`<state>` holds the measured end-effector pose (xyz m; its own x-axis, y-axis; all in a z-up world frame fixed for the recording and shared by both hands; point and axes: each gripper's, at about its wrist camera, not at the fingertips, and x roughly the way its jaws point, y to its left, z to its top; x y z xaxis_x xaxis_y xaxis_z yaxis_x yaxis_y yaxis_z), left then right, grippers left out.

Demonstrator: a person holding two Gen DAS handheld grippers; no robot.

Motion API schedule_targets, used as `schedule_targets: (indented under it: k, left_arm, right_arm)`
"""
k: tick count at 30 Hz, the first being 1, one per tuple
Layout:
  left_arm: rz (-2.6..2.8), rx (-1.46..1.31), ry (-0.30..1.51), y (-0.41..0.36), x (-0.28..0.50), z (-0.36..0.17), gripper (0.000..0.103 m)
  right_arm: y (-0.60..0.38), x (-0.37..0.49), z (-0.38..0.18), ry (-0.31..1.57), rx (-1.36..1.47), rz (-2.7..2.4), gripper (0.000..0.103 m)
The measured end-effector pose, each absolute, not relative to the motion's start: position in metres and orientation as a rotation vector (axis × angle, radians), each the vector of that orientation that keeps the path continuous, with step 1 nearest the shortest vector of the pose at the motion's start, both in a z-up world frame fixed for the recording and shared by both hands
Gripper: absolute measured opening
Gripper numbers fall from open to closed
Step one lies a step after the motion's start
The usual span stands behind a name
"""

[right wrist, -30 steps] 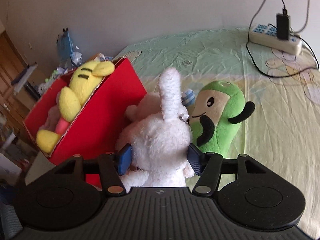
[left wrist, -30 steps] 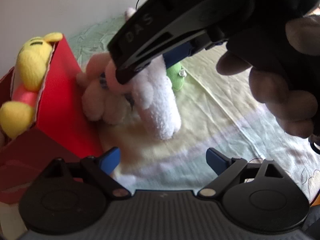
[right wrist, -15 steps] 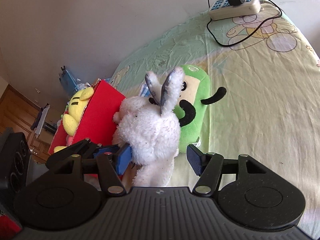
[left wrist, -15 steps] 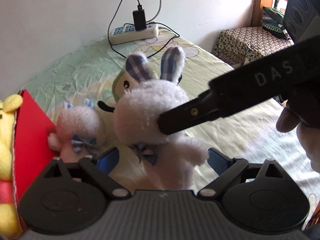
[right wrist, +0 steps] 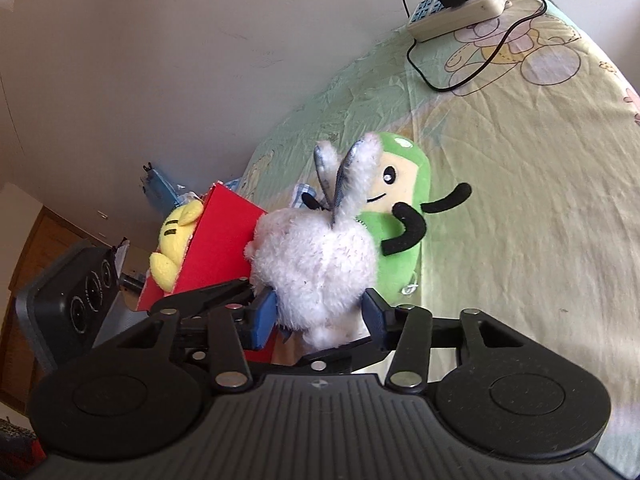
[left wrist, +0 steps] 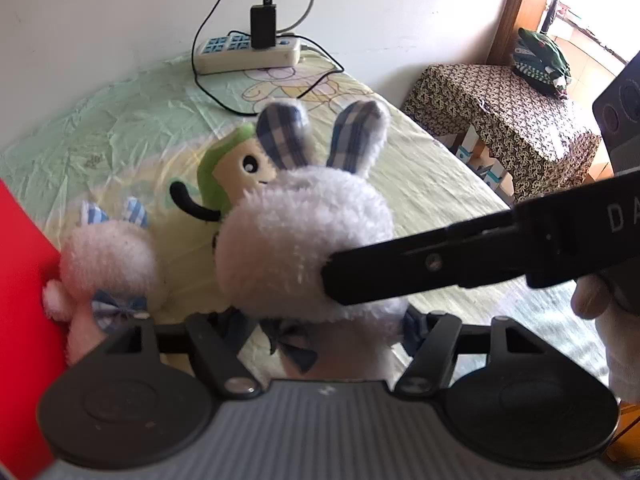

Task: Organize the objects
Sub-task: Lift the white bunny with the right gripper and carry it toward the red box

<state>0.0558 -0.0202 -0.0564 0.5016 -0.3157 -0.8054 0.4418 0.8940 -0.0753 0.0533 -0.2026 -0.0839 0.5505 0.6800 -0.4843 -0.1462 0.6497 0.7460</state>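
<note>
A white plush rabbit (left wrist: 304, 236) with blue checked ears is held above the bed. My right gripper (right wrist: 318, 314) is shut on the rabbit (right wrist: 316, 264); its black finger crosses the left wrist view. My left gripper (left wrist: 326, 330) has its jaws around the rabbit's lower body and the blue pads touch the fur. A pink plush rabbit (left wrist: 106, 268) sits against the red box (left wrist: 24, 280). A green plush (left wrist: 224, 176) lies behind; it also shows in the right wrist view (right wrist: 404, 216). A yellow plush (right wrist: 174, 240) sits in the red box (right wrist: 218, 244).
A power strip (left wrist: 248, 54) with a charger and cables lies on the bed by the wall. A patterned side table (left wrist: 500, 116) stands right of the bed. The bedsheet (right wrist: 520, 200) stretches to the right.
The white rabbit has come closer to my left gripper. The left jaws have narrowed from wide open onto its lower body. The right gripper still holds it.
</note>
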Motion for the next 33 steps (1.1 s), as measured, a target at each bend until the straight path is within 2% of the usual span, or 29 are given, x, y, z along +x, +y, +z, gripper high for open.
schedule_targets:
  k: [3,20,33]
  left_arm:
    - [-0.447,0.109,0.938,-0.011,0.050,-0.048,0.064]
    - [-0.385,0.012,0.796,0.026,-0.031,0.027,0.064]
    - [-0.317,-0.031,0.660,0.117,-0.068,0.071,0.064]
  right_arm:
    - [-0.197,0.048,-0.075,0.845,0.671,0.568,0.045]
    - [-0.166,0.004,-0.011,0.761,0.576,0.751,0.045]
    - [-0.079,0.013,0.031,0.680,0.539,0.843,0.046]
